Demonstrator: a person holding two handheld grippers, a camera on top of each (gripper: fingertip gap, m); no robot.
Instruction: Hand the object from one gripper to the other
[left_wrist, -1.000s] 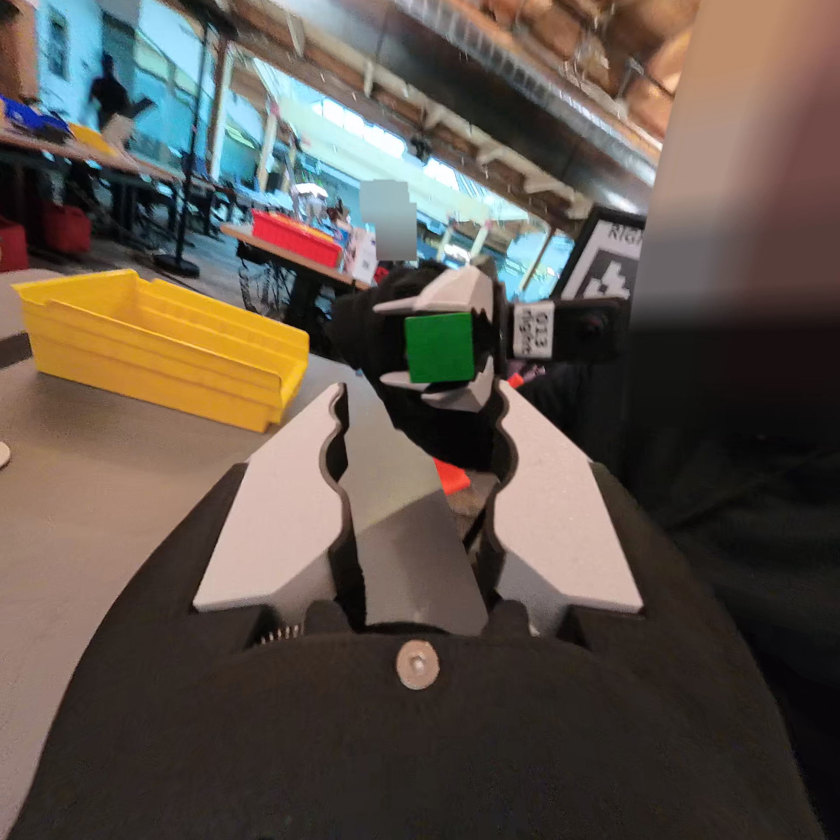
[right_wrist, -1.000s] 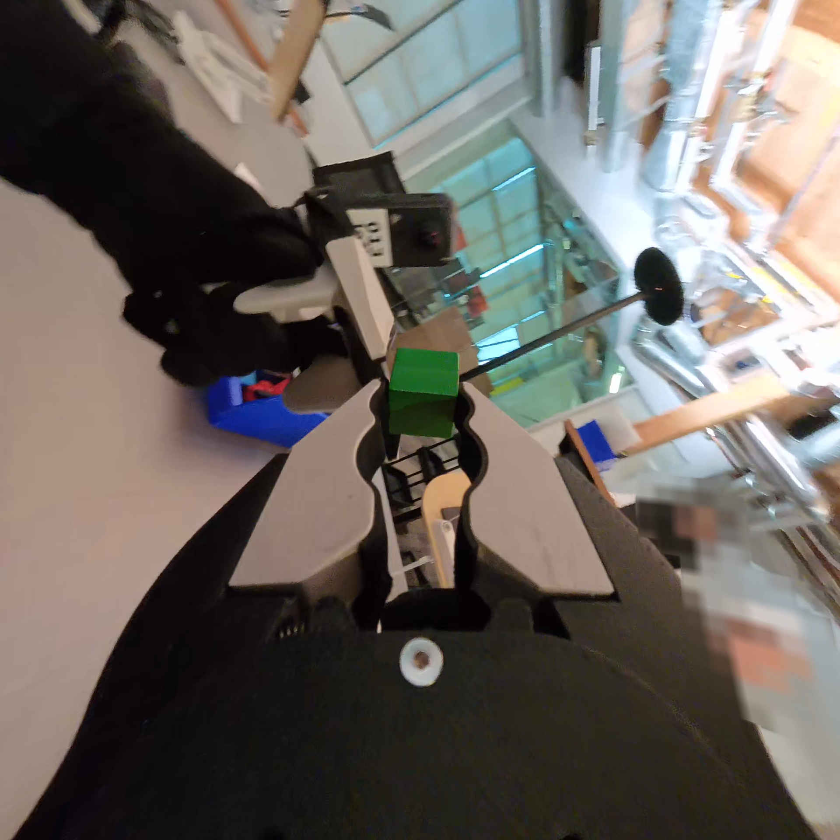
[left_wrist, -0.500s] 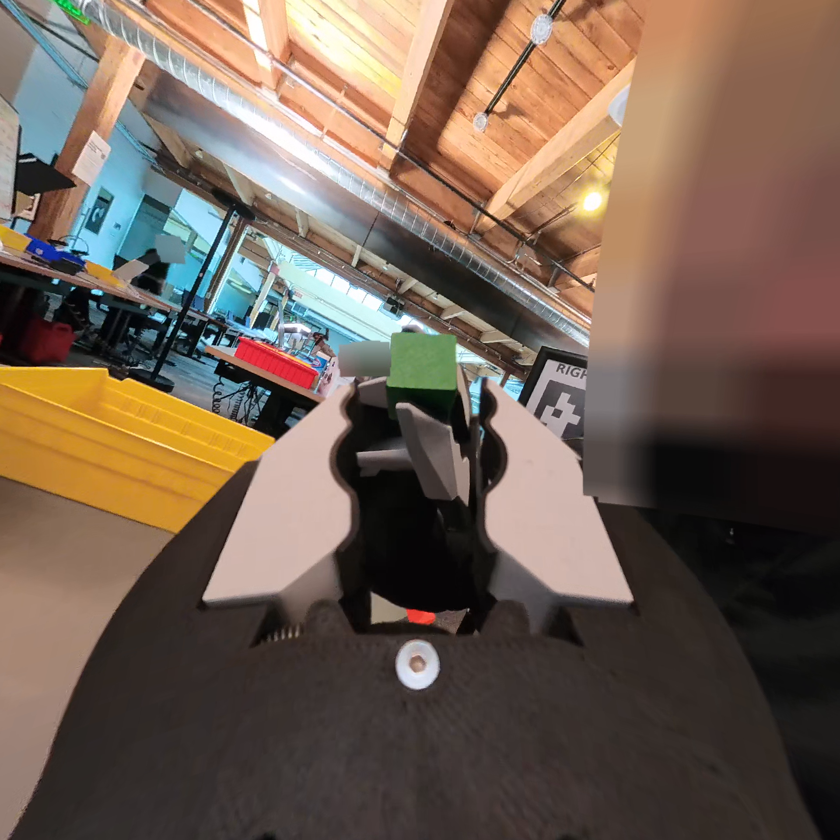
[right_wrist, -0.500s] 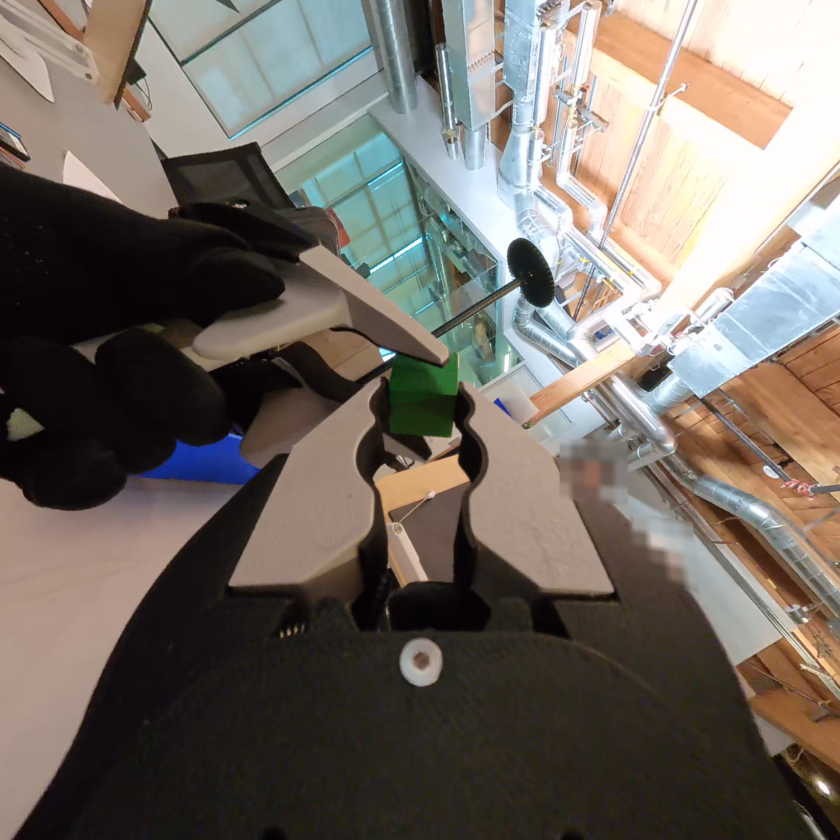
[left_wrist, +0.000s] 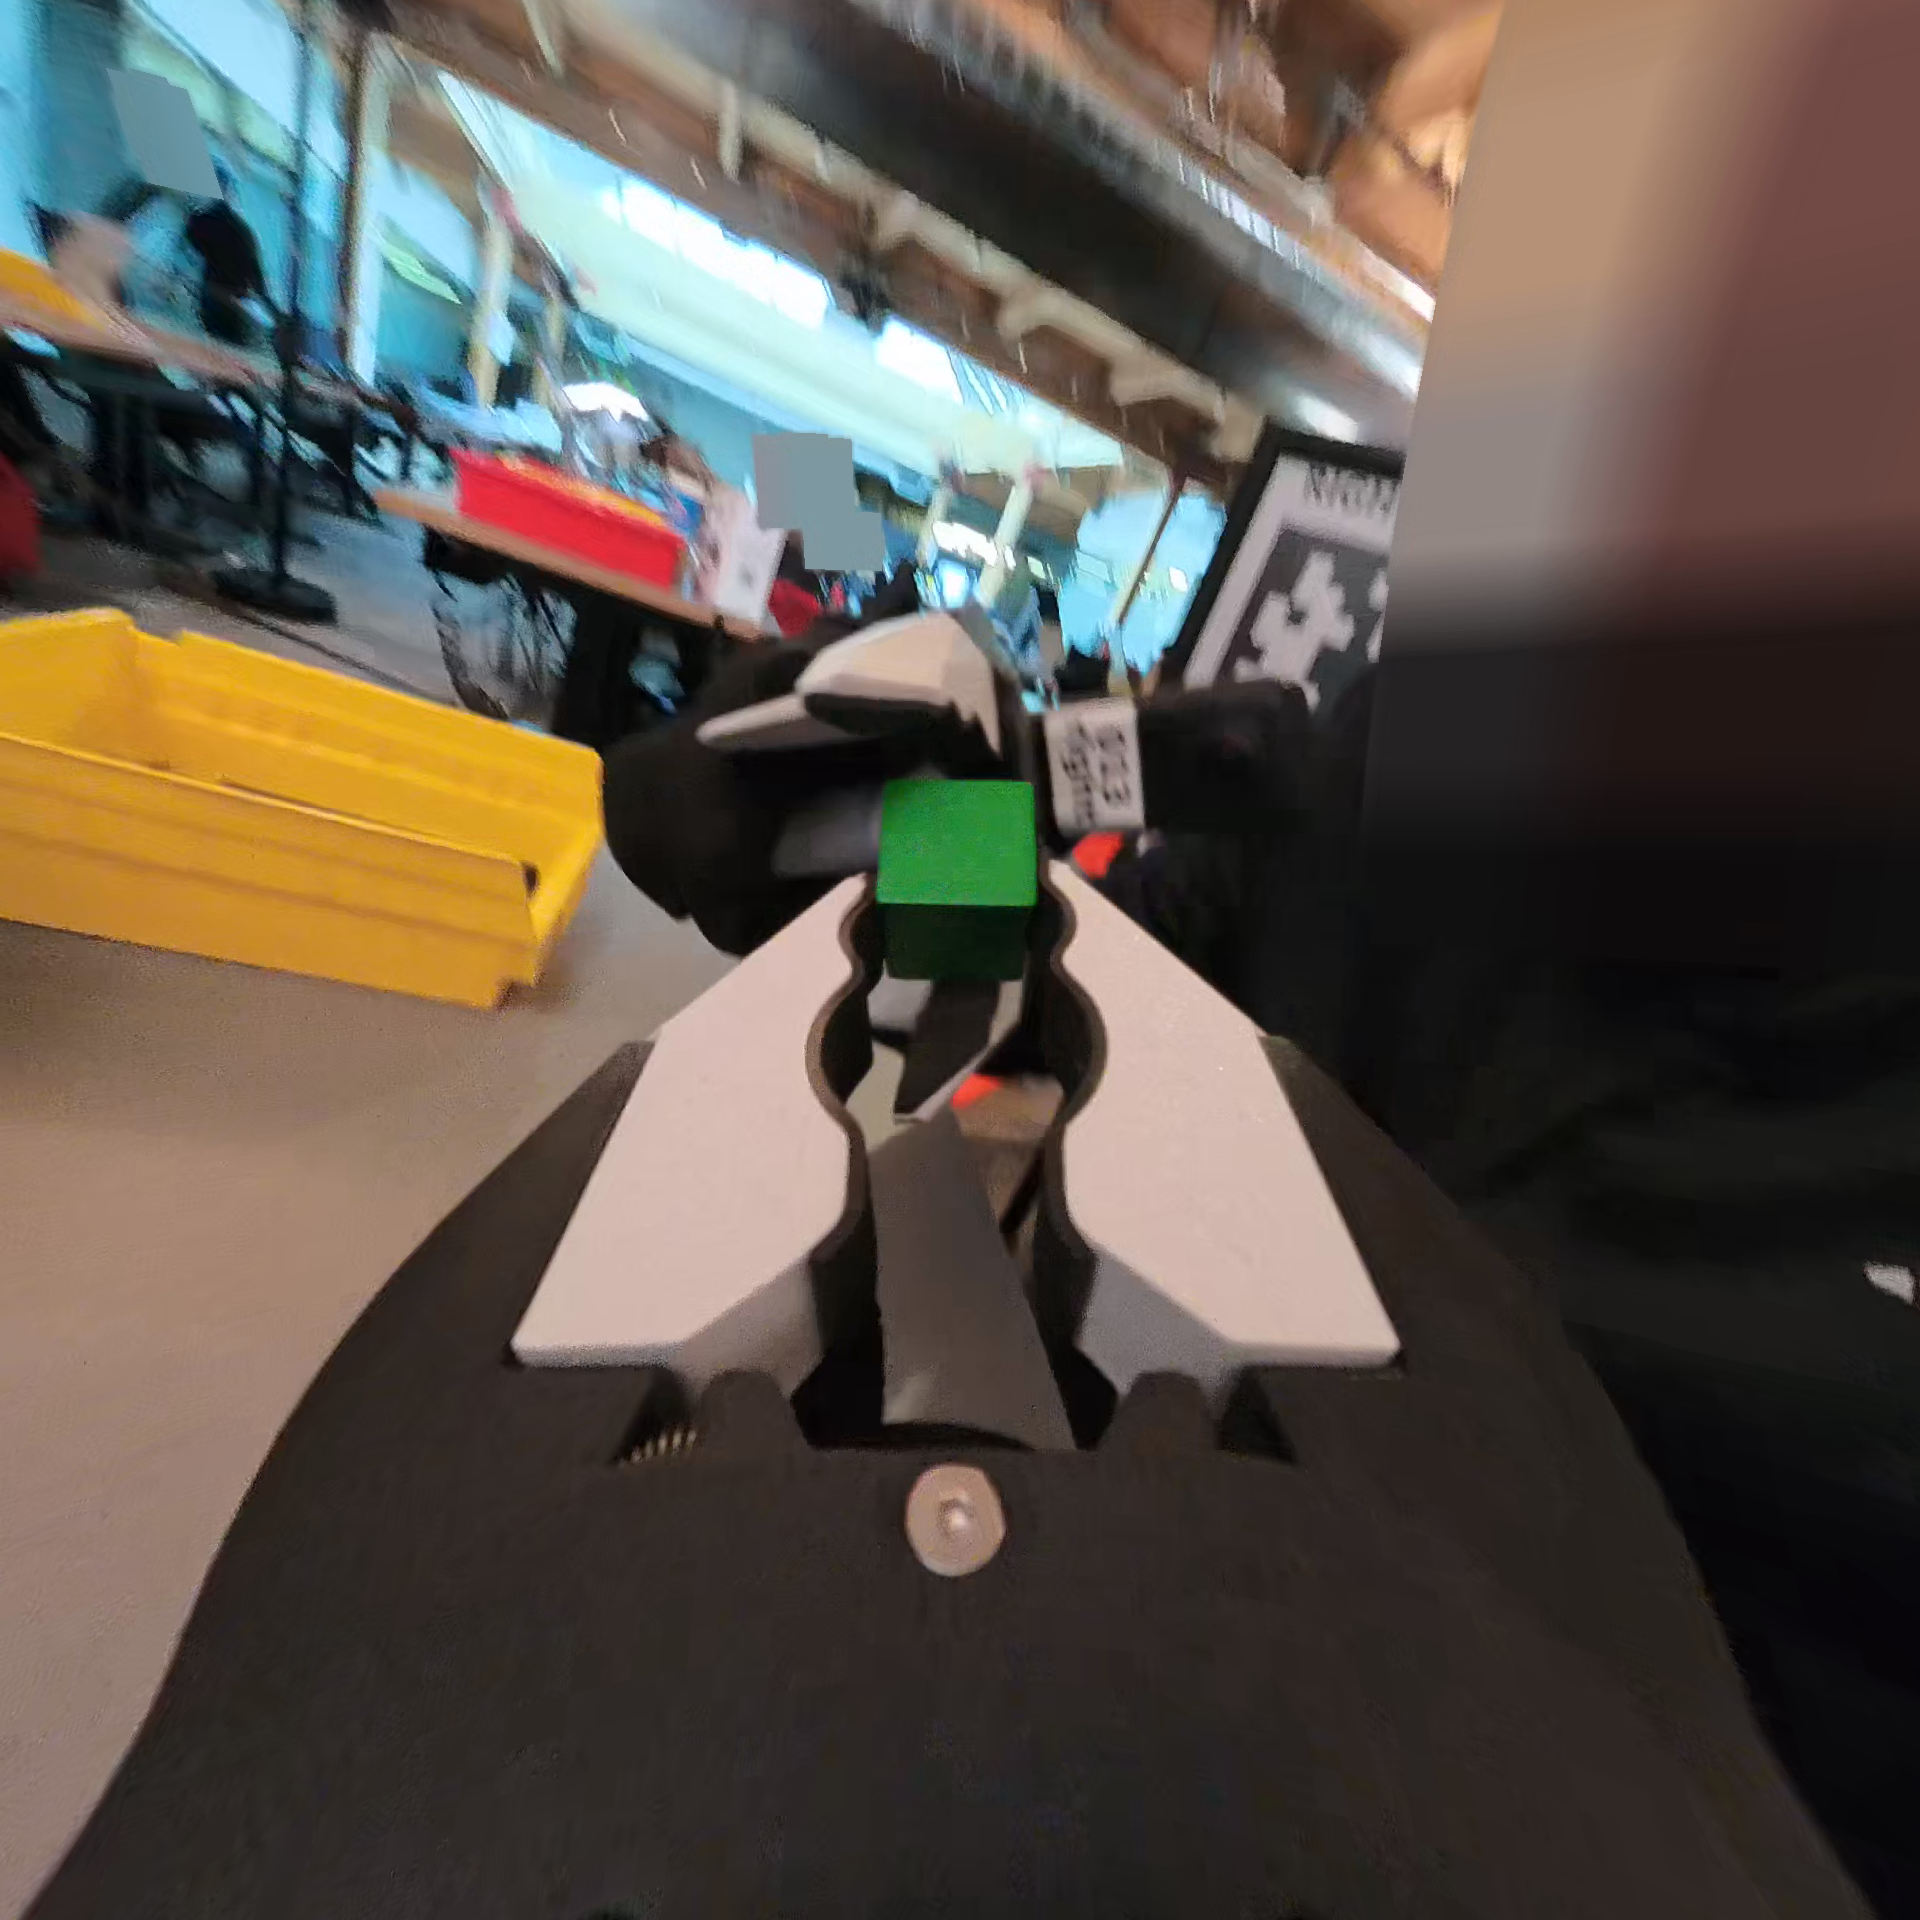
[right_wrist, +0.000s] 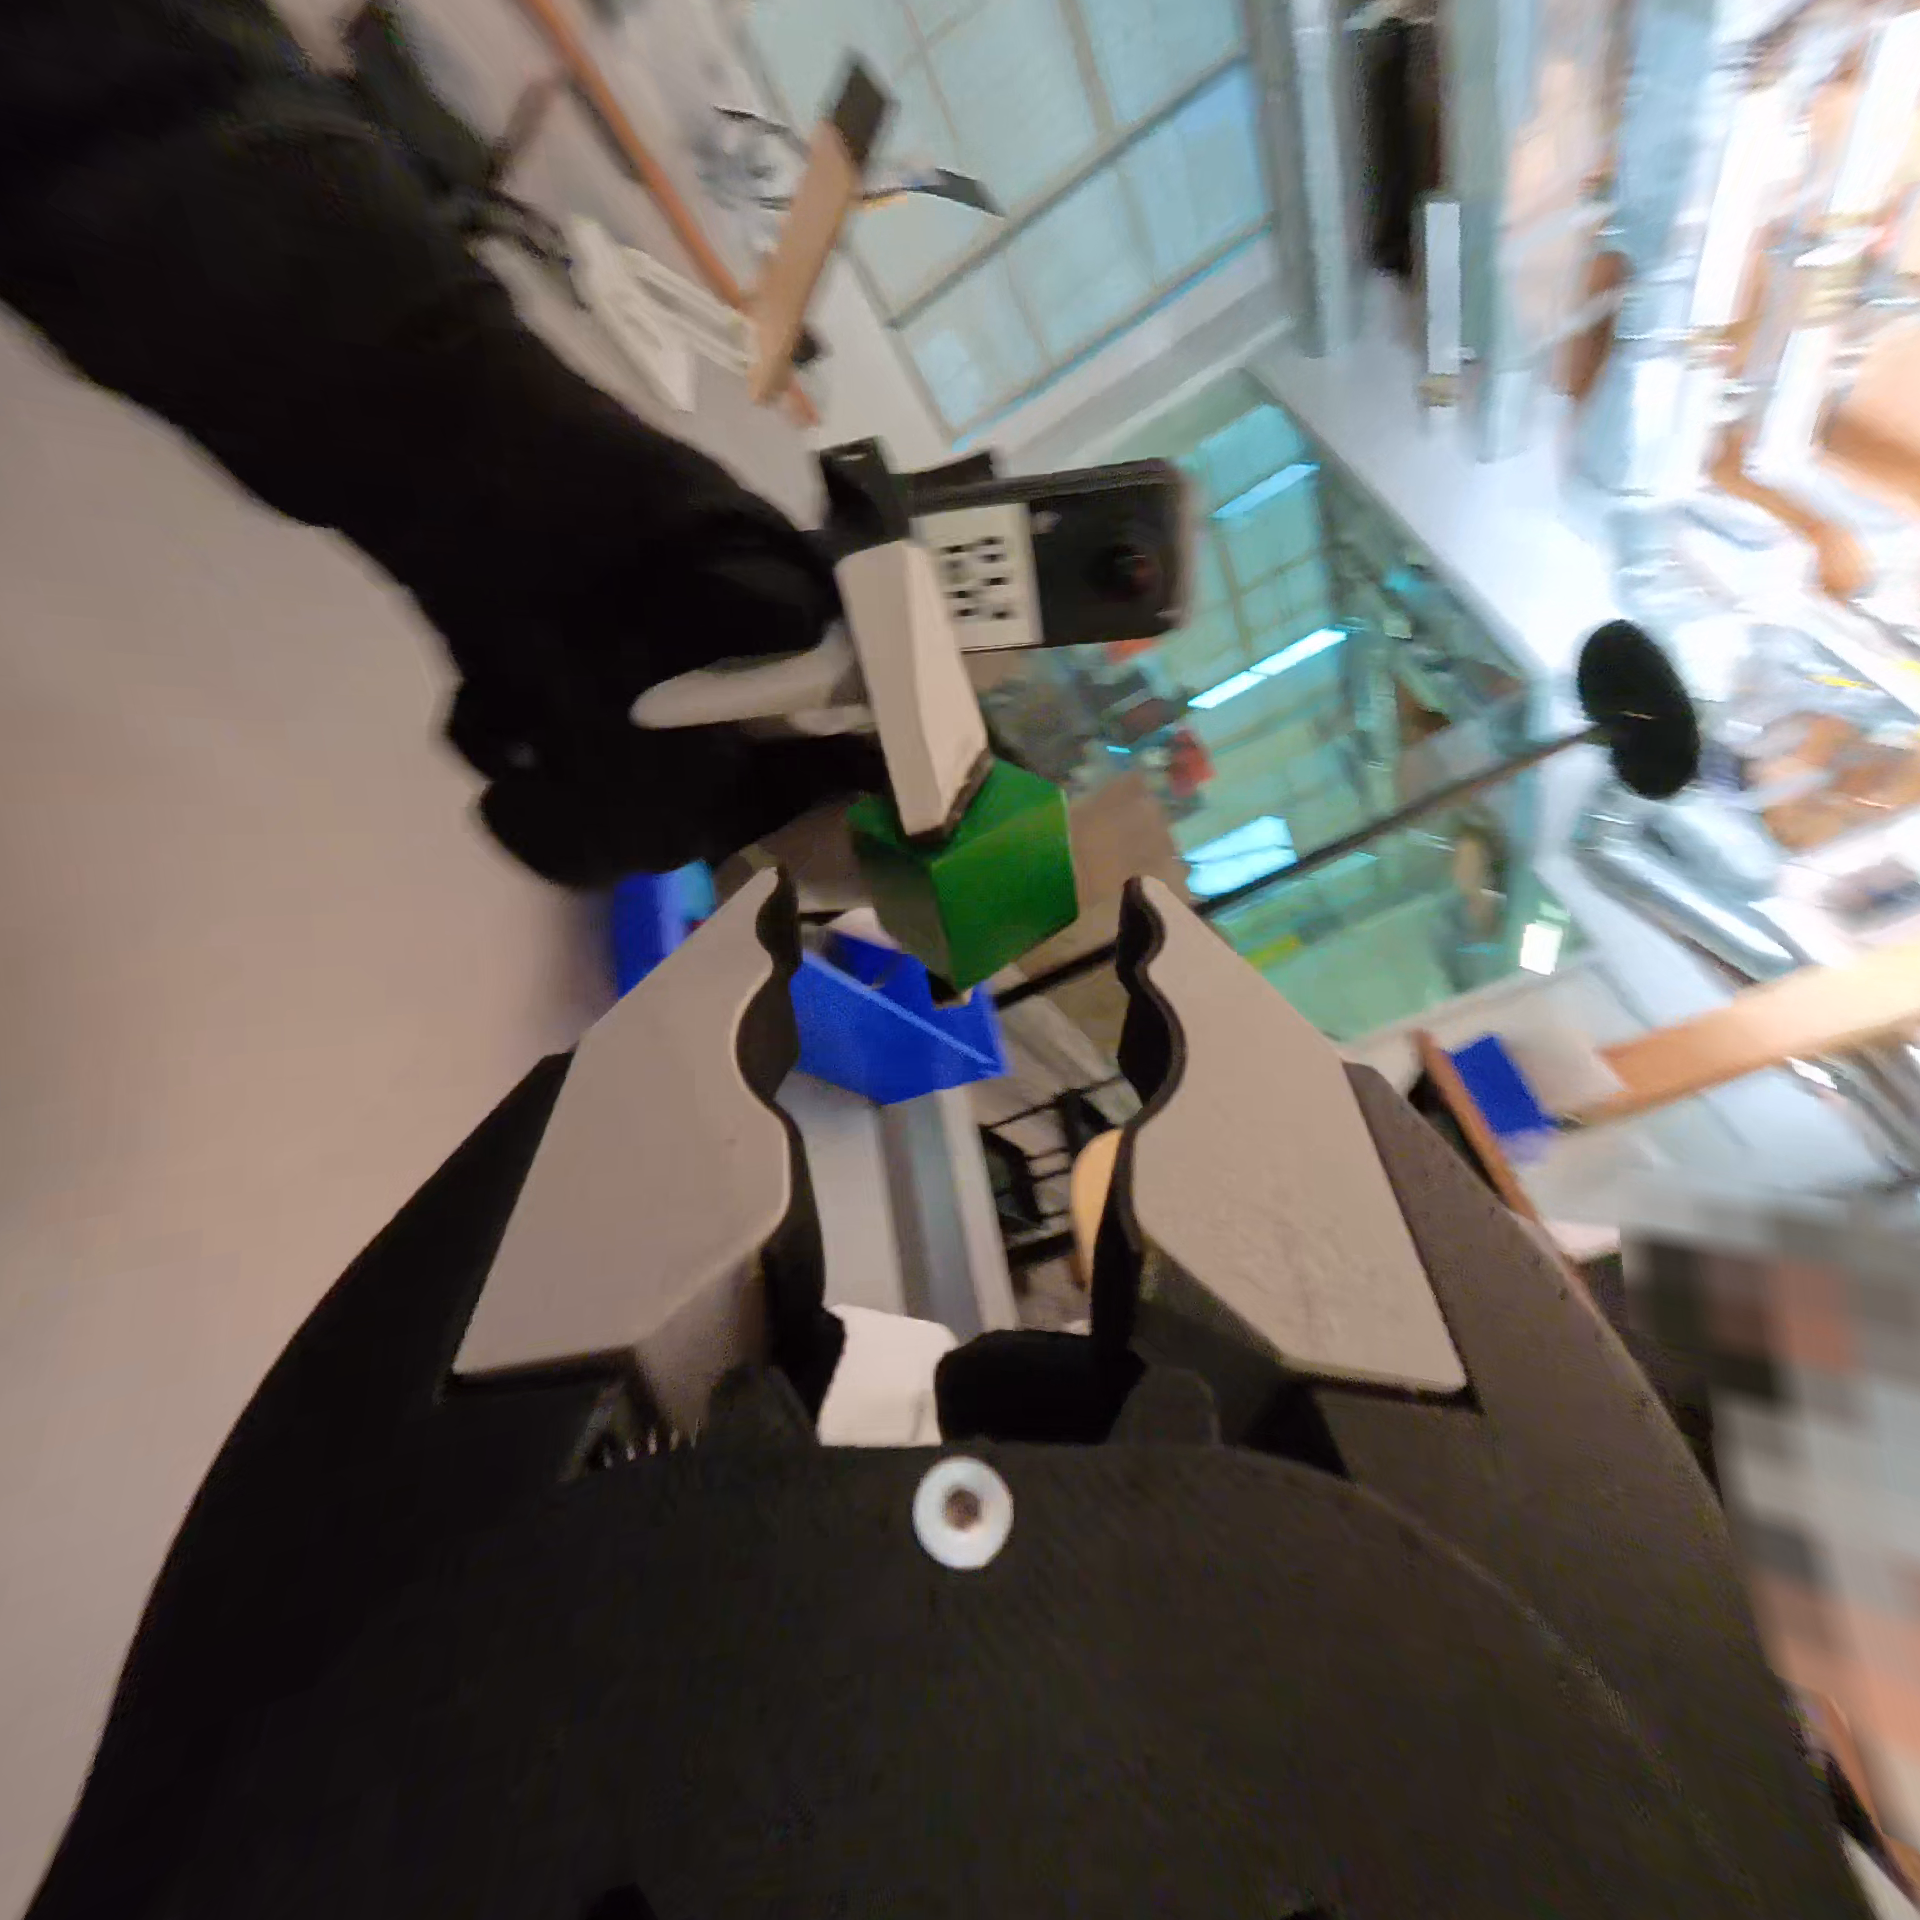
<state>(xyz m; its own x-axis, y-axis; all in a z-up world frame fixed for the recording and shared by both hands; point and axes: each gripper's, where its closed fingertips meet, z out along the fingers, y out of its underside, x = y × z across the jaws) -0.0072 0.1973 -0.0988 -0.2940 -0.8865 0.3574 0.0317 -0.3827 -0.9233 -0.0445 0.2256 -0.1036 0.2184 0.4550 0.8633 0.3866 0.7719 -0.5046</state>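
Cube (left_wrist: 956, 878) is sitting clamped at the tips of the left tongs (left_wrist: 958, 904), above the bench (left_wrist: 260, 1122); right tongs (right_wrist: 951, 899) are gaping just beside it. Right should be backing straight off, not brushing it.

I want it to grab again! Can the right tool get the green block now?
Probably yes. The right tool is open with the green block just past its tips, but the left tool grips it.

The green cube (left_wrist: 956, 878) looks smooth and matt — the yellow bin (left_wrist: 281, 821) glossy plastic, the table (left_wrist: 260, 1122) matt grey.
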